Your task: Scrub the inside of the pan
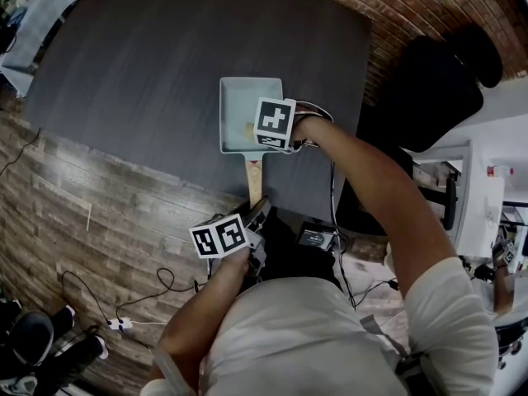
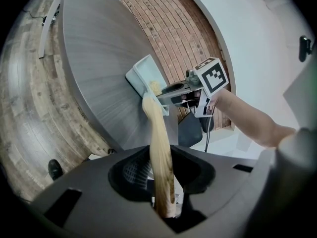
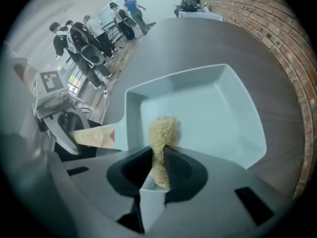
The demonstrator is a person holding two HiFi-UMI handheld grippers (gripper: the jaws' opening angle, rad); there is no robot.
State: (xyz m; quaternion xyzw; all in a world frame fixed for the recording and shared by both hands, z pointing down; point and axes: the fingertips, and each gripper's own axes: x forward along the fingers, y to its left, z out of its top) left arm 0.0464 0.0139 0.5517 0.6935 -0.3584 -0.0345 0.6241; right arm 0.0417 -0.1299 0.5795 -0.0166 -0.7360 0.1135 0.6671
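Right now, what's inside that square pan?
Only a tan scrubber, pinched in the right gripper; the rest of the pan looks bare. The patch under the scrubber is covered.

Office-like workroom, brick wall, black chair, dark table

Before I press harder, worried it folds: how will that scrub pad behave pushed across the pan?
Probably soft: the scrub pad pinches narrow in the right gripper and puffs out beyond. Likely light and grippy: it looks loosely fibrous.
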